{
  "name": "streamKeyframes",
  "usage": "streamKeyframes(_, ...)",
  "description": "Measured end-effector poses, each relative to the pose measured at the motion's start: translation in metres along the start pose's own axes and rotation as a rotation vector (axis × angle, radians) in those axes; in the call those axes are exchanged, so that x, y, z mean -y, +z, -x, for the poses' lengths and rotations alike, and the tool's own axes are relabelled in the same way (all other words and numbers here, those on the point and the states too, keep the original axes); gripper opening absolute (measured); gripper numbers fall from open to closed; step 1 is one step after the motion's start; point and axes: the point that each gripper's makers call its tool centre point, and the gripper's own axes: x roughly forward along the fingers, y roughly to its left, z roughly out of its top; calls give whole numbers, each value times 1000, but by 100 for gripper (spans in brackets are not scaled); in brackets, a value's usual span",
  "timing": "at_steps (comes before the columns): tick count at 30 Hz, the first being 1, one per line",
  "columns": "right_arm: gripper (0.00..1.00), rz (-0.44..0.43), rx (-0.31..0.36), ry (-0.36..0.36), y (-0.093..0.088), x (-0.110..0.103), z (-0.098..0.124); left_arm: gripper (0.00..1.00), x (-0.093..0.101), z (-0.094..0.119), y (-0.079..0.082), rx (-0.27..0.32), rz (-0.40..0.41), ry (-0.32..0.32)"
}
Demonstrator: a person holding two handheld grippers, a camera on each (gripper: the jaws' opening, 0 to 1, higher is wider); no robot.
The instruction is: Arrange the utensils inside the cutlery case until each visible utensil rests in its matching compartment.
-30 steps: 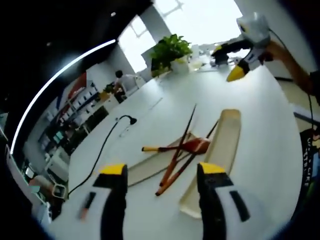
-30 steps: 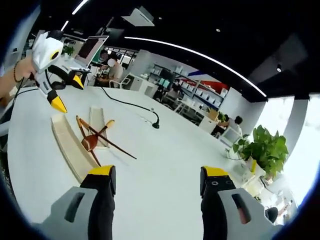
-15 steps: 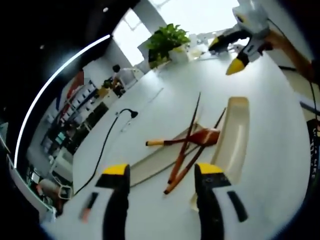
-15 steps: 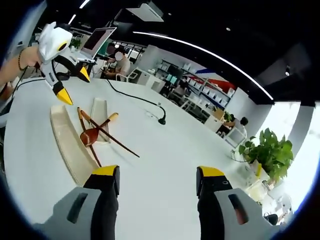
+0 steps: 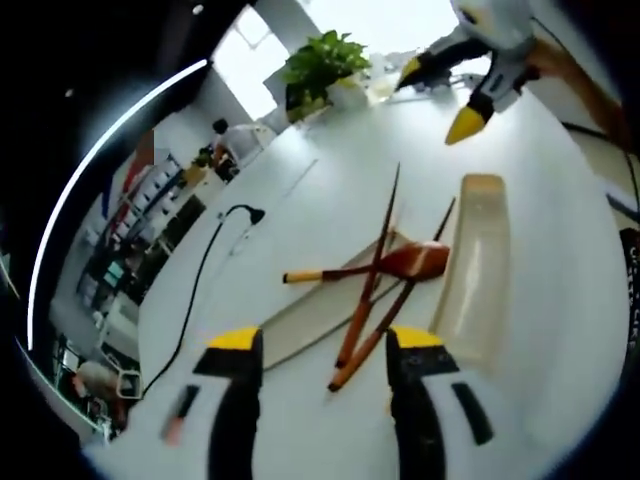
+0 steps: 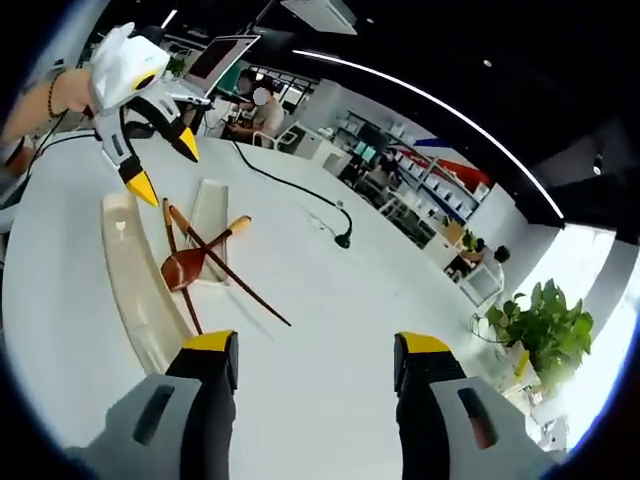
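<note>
Both grippers, left (image 5: 320, 345) and right (image 6: 312, 350), hover with jaws apart above the desk (image 6: 330, 290), where chopsticks (image 5: 372, 290) cross a wooden spoon (image 5: 370, 268)

Case lid (image 5: 322, 310) near end hidden behind left gripper (image 5: 320, 350) jaws — shelf contents (image 5: 140, 235) blurred, unreadable.

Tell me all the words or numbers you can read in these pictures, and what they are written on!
None can be read for sure.
Pale letters run down a dark strip at the right edge of the left gripper view: too blurred to read.
The laptop screen far back in the right gripper view: too small to read.
The wooden spoon, chopsticks and cutlery trays: no writing.
</note>
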Motion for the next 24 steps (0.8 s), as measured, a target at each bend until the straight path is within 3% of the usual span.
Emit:
streamKeyframes(11, 61, 86, -28, 53, -1, -13, -23, 44, 4, -13, -5, -41, -22, -48)
streamKeyframes(14, 57, 177, -30, 86, 3, -17, -30, 41, 9, -17, -6, -46, 2, -76)
streamKeyframes(16, 57, 209, -60, 107, 1, -20, -34, 41, 11, -21, -7, -53, 4, -88)
streamKeyframes(20, 55, 248, -50, 134, 8, -23, -40, 41, 11, -27, -9, -66, -2, -84)
streamKeyframes(22, 50, 269, -55, 147, 9, -26, -42, 41, 10, -29, -9, -72, 0, -86)
streamKeyframes(24, 36, 251, -129, 174, 0, -29, -41, 41, 10, -30, -9, -78, 0, -87)
